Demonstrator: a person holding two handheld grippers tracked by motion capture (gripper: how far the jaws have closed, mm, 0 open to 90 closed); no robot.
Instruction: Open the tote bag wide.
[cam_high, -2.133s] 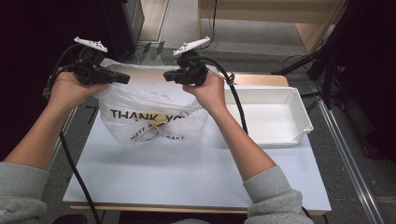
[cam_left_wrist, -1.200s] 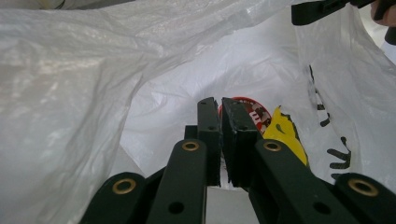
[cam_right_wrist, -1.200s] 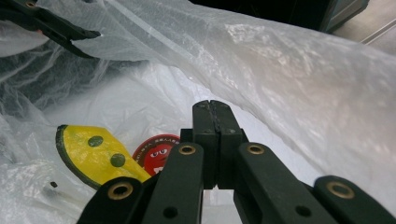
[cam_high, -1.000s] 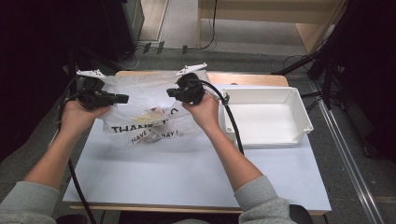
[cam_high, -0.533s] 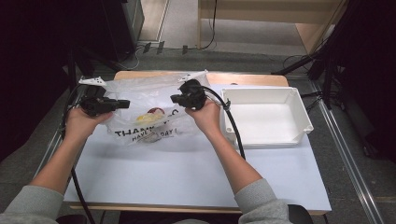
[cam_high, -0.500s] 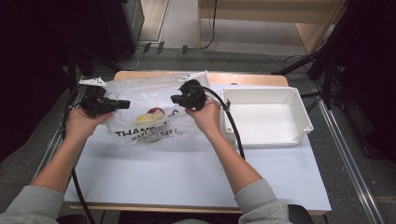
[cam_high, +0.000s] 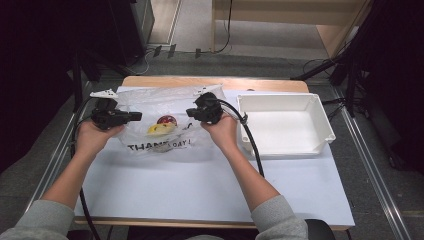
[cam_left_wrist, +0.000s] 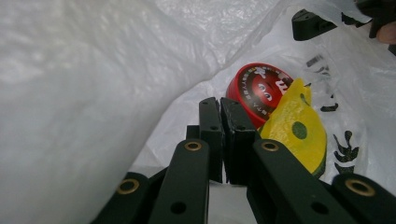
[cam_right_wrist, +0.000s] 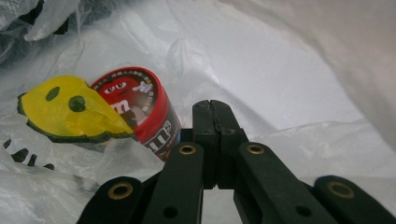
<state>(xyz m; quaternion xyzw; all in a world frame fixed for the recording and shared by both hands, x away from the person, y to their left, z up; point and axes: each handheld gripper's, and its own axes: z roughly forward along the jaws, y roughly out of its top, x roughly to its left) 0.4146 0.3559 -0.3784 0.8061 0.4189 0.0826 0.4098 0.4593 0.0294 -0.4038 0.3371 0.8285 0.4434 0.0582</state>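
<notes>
Plastic bag (cam_high: 165, 120), white and translucent, lies slumped on the white table (cam_high: 200, 190), just left of the white bin (cam_high: 285, 125), which is the reference here. Bag's long axis runs side to side along the table's far part, toward the bin; its printed face with black lettering turns toward the person's edge of the table. Inside, seen through the film: one red round candy tub (cam_left_wrist: 259, 91) lying on its side, and one yellow packet with a dark green edge (cam_left_wrist: 296, 126) touching the tub and partly covering it. Left gripper (cam_high: 134, 116) is at the bag's end far from the bin; right gripper (cam_high: 192, 112) is at the bag's near end, between bag and bin, apart from the bin wall. In both gripper views the two black jaws stand pressed together; thin film surrounds them, and whether a fold of it is pinched between the pads cannot be told. Left gripper view: tub and packet lie just beyond the jaw tips, the other gripper farther off at the top. Right gripper view: tub (cam_right_wrist: 140, 109) and packet (cam_right_wrist: 70, 109) lie to the left of the jaws, bag film billowing above. Obstructions: bag film hangs over both sets of jaws; a black cable trails from the right gripper past the bin's near corner. Count: one bag, one tub, one packet, one bin, two grippers.
</notes>
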